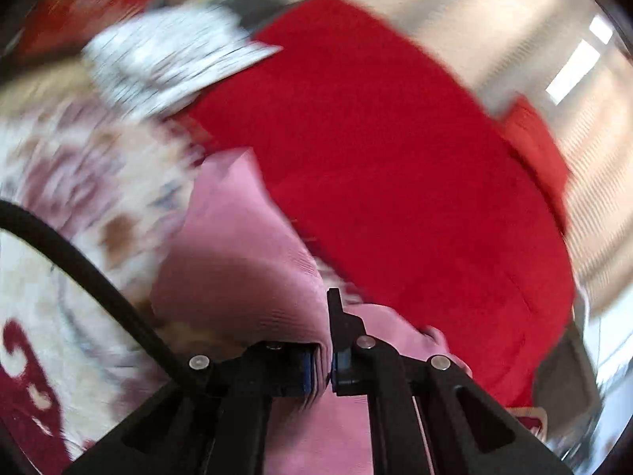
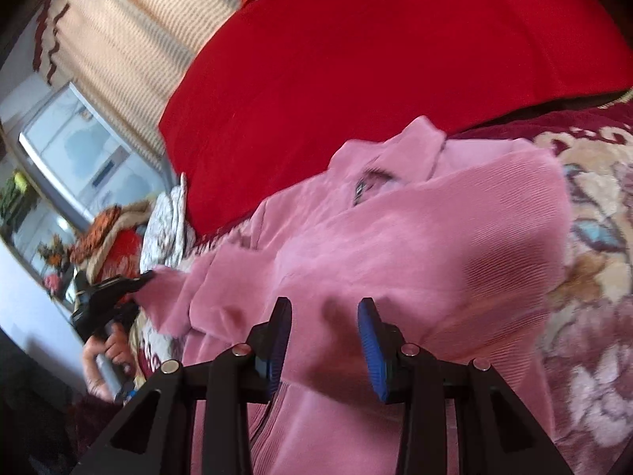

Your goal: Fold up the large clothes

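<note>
The left gripper (image 1: 324,372) is clamped tight on pink cloth (image 1: 237,277), while the right gripper (image 2: 325,340) hovers with jaws parted, pads (image 2: 372,348) gripping nothing.

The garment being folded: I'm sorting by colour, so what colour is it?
Pink, with a fine ribbed texture: the garment shows best in the right wrist view.

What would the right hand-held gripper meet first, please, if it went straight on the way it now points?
Most likely the pink ribbed corduroy garment bunched directly ahead of the right hand-held gripper, whose jaws stand apart; the big red cushion lies beyond, though depth is unclear.
</note>
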